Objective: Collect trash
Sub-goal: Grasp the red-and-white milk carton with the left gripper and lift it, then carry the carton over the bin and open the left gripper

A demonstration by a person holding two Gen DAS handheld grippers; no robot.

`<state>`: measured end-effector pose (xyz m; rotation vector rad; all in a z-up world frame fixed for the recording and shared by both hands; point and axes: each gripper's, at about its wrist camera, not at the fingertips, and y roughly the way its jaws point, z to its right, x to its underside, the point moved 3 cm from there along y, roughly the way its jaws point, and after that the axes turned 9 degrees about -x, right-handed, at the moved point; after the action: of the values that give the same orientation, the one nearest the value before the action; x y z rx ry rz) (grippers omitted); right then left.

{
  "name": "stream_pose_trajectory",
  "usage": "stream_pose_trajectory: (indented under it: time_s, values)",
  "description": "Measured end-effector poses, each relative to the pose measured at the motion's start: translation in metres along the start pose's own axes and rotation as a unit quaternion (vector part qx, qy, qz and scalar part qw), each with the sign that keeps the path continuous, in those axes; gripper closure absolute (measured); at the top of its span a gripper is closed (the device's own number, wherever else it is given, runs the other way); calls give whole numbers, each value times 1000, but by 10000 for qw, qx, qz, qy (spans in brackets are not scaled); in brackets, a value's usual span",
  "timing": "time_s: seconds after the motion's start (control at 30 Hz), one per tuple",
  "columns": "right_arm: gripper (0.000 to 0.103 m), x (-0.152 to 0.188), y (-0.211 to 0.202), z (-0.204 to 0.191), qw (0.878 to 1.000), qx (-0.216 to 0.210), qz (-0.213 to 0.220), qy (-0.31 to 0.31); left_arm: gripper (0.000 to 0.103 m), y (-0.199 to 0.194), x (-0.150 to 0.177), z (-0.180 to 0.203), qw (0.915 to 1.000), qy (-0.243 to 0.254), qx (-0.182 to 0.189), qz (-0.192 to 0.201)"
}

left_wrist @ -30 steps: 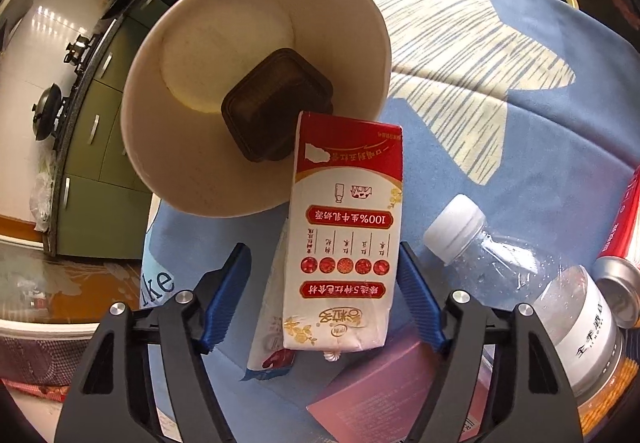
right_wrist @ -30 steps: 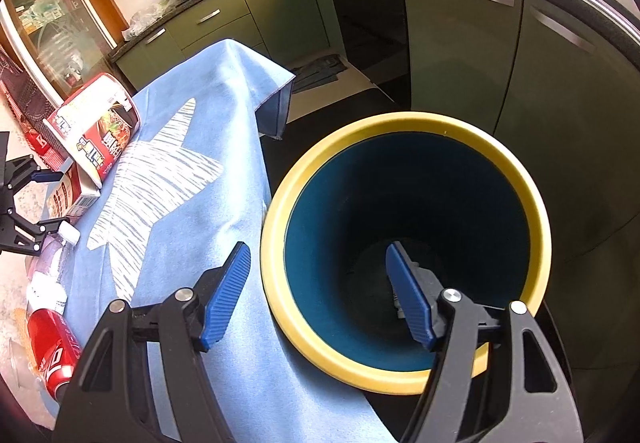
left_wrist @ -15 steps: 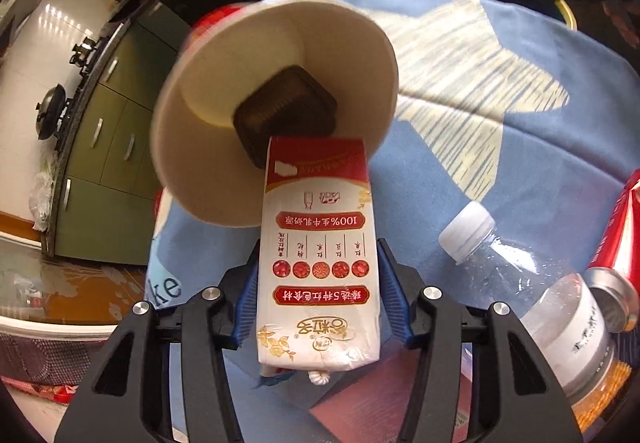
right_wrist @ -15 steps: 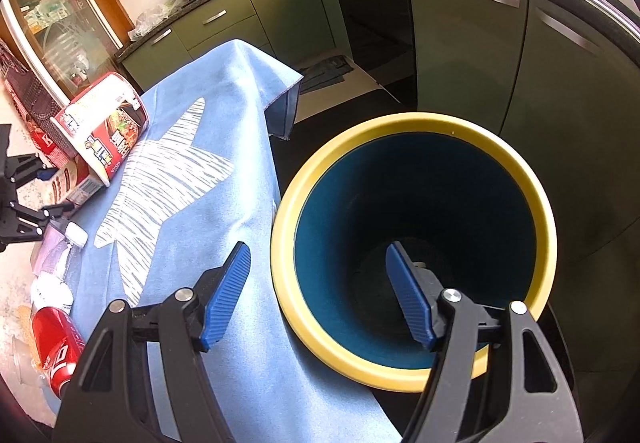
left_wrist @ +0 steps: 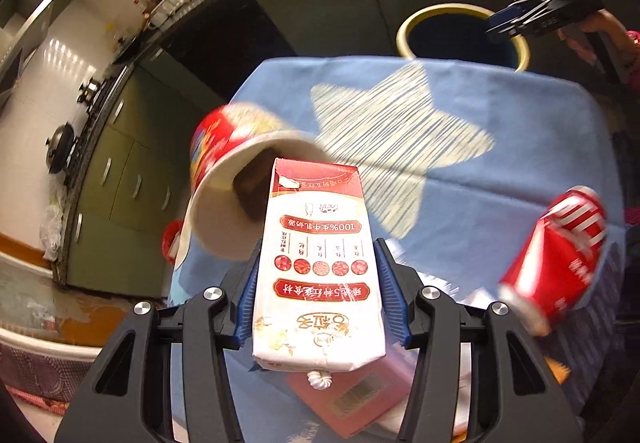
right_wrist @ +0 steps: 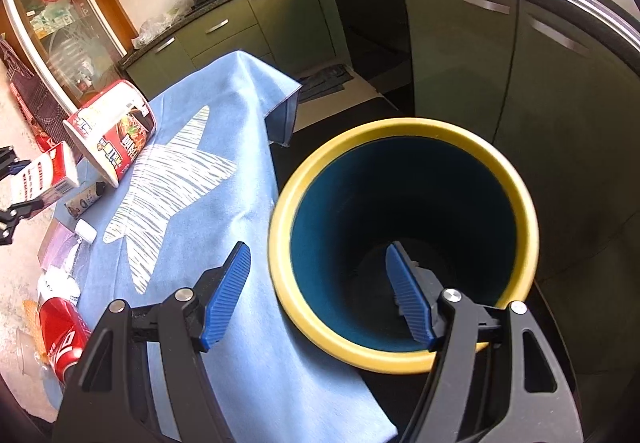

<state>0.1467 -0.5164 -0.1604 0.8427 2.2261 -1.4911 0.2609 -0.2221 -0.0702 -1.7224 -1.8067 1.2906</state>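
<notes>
My left gripper (left_wrist: 320,287) is shut on a red and white milk carton (left_wrist: 318,267) and holds it above the blue star cloth (left_wrist: 460,203); the carton also shows at the left of the right wrist view (right_wrist: 44,175). Behind it a red noodle cup (left_wrist: 236,183) lies on its side, a dark lump inside. A red can (left_wrist: 560,255) lies to the right. The yellow-rimmed blue bin (left_wrist: 460,31) stands beyond the cloth's far edge. My right gripper (right_wrist: 320,295) is open and empty, over the bin's (right_wrist: 400,357) near rim.
A clear bottle with a white cap (right_wrist: 76,243), a pink box (left_wrist: 360,395), a small packet (right_wrist: 84,199) and the can (right_wrist: 60,335) lie on the cloth. Green kitchen cabinets (right_wrist: 460,43) and a dark counter surround the bin.
My left gripper closed on the milk carton and lifted it up and back. The noodle cup tipped and rolled. My right gripper stayed open over the bin, shifting slightly.
</notes>
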Motion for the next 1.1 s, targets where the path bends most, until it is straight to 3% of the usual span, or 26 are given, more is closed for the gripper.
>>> stream_pose_trajectory:
  time_s: [0.27,0.6,0.63,0.67,0.7,0.73,0.93,1.1]
  values:
    - [36,12,-52,25,9988,263,406,124,51,-32,-91,75,9937,599,658,684]
    - [36,38,-103,56,9953,480,732,406,51,19,-214,149,9854,1004,1048,893]
    - [36,39,-105,58,9951,493,741,437,48,26,-224,155,9852,989,1072,900]
    - [36,41,-107,60,9948,508,750,467,37,32,-233,160,9857,969,1051,897]
    - [35,42,-108,62,9945,519,757,503,32,37,-240,163,9867,926,970,923]
    - [34,43,-108,63,9944,520,758,528,22,41,-244,164,9871,899,902,967]
    - [34,42,-98,57,9959,450,636,465,21,20,-241,141,9873,517,821,1259]
    - [34,37,-82,34,9982,250,498,205,18,-15,-196,91,9875,-228,684,1403]
